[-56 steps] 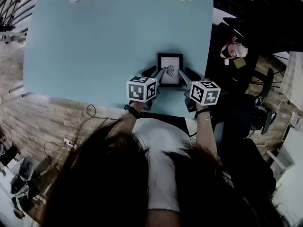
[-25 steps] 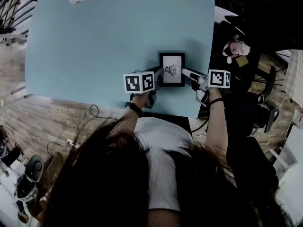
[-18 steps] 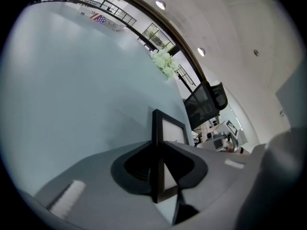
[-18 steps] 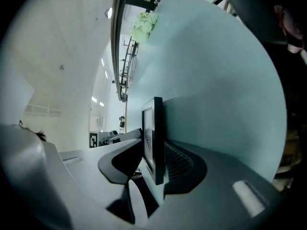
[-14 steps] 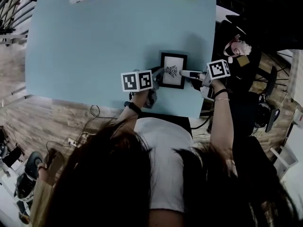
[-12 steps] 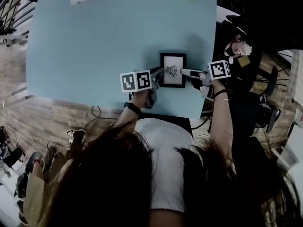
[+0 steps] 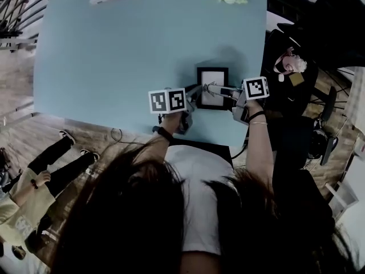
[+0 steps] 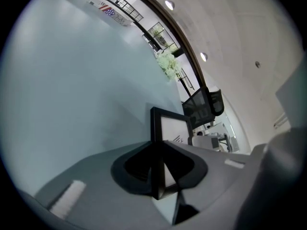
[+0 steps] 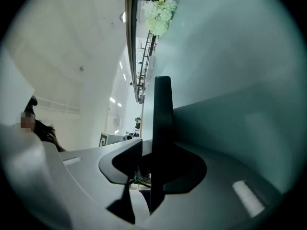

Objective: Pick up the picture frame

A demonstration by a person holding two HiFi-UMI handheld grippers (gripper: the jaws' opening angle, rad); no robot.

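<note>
Black picture frame (image 7: 213, 77) gripped between left tongs (image 7: 193, 91) and right tongs (image 7: 223, 90).

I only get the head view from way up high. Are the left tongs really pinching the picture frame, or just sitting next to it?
Observer: Really pinching. In the left gripper view, the black edge of the picture frame sits right between the jaws of the left tongs.
Operator: What about the other ones?
Observer: Same thing. The right gripper view shows the right tongs closed on the frame's opposite edge, which looks like a thin dark strip from the side.
</note>
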